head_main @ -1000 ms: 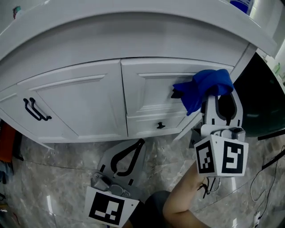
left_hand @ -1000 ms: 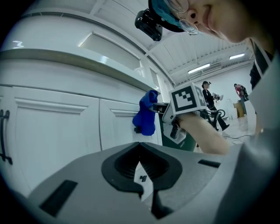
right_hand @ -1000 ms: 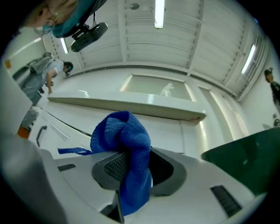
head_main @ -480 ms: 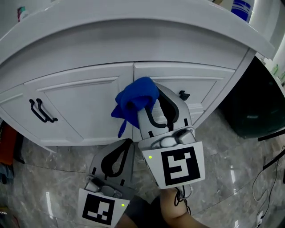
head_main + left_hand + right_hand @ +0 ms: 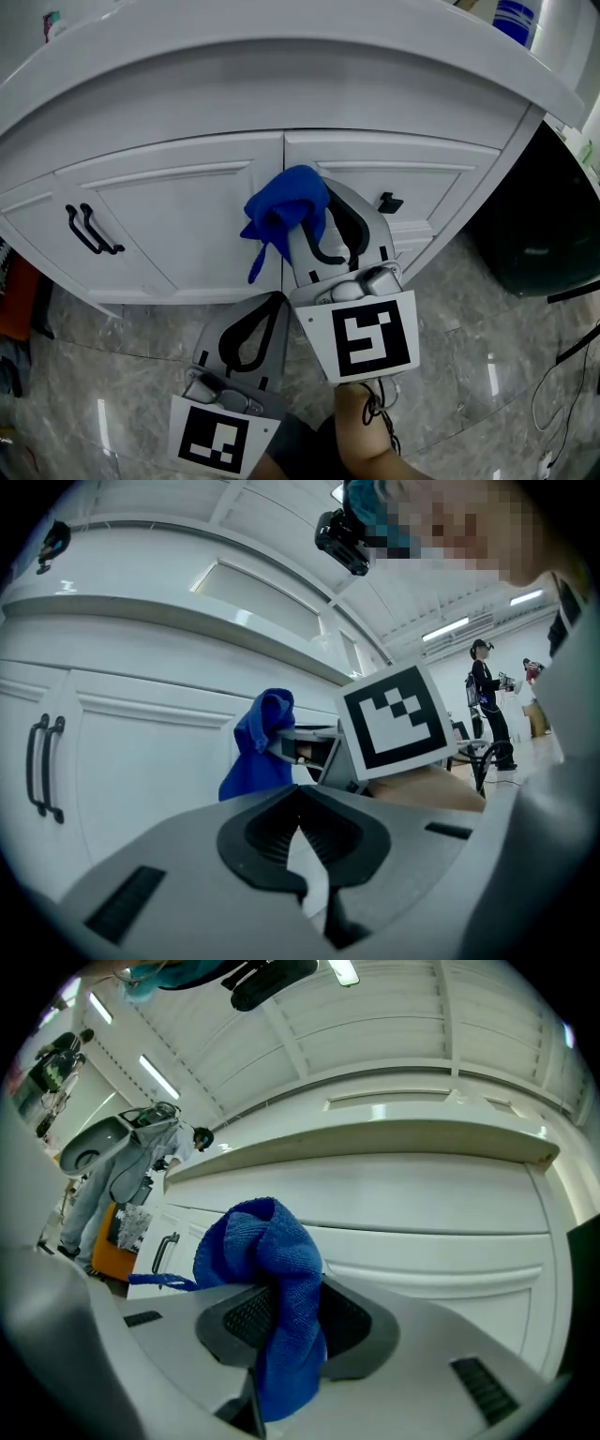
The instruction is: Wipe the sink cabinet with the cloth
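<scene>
Fingers of my right gripper (image 5: 311, 232) clamp the blue cloth (image 5: 284, 208), bunched at the sink cabinet (image 5: 178, 225) door seam mid-frame, unwiped left door to its left, while my left gripper (image 5: 279, 302), fingers closed and empty, hangs lower, farther off.

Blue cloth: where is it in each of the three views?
Head view: blue cloth at centre, over the door seam.
Left gripper view: cloth left of centre, above the jaws.
Right gripper view: cloth lower centre, between the jaws.
Shared landmark: black door handles, left in each.
</scene>
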